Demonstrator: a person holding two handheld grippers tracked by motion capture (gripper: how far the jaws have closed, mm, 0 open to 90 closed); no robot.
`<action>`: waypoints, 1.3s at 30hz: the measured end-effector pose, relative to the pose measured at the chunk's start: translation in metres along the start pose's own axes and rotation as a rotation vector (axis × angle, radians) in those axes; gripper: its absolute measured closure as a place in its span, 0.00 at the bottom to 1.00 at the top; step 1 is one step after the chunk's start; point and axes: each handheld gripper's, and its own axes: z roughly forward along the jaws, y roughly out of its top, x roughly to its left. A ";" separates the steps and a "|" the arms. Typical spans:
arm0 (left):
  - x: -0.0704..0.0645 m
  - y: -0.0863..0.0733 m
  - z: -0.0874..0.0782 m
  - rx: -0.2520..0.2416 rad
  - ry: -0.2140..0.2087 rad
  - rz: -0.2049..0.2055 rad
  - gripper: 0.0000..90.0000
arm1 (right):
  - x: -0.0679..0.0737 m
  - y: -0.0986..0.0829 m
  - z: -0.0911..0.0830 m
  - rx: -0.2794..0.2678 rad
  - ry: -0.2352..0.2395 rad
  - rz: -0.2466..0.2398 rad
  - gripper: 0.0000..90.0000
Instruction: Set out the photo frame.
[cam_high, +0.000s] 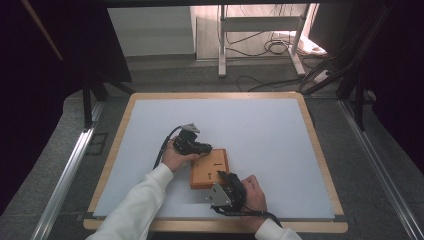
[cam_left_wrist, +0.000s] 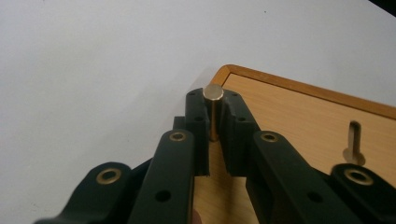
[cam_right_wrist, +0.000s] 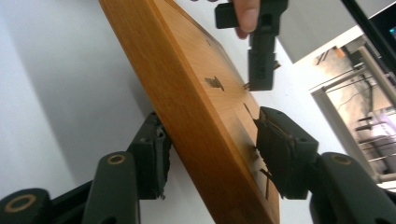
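- High view: a counter (cam_high: 150, 100) with a light wooden rim is carrying a pale grey-white mat (cam_high: 260, 130). It is standing in a room with grey carpet, dark curtains at both sides, a white metal stand (cam_high: 260, 30) and loose cables (cam_high: 270, 47) on the floor behind.
- High view: a wooden board (cam_high: 210, 169) with cut slots is lying on the mat near the counter's near edge. The left hand-held gripper (cam_high: 206, 148) is reaching over the board's far left corner, while the right hand-held gripper (cam_high: 223, 176) is gripping its near edge. White sleeves are coming in from below.
- Left gripper view: the left hand-held gripper (cam_left_wrist: 215, 107) is clamping a small brass cylinder pin (cam_left_wrist: 214, 109) upright between its jaws, just over the rounded corner of the board (cam_left_wrist: 299, 126). A keyhole-shaped slot (cam_left_wrist: 354, 140) is showing in the board at the right.
- Right gripper view: the right hand-held gripper (cam_right_wrist: 210, 149) is closing on the edge of the board (cam_right_wrist: 187, 98), one jaw under it and one on its slotted face. The left hand-held gripper (cam_right_wrist: 260, 56) is hanging above the far end.
- No readable writing or brand is showing in these views.
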 end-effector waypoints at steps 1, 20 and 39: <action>0.000 0.000 0.000 -0.001 0.000 -0.002 0.92 | -0.001 0.000 -0.001 -0.001 -0.005 -0.005 0.52; 0.000 -0.018 -0.048 -0.071 0.087 -0.036 0.46 | -0.010 0.001 -0.004 -0.006 -0.020 -0.003 0.55; -0.012 -0.073 -0.091 -0.067 0.142 -0.027 0.38 | -0.013 0.002 -0.005 0.000 -0.021 -0.002 0.56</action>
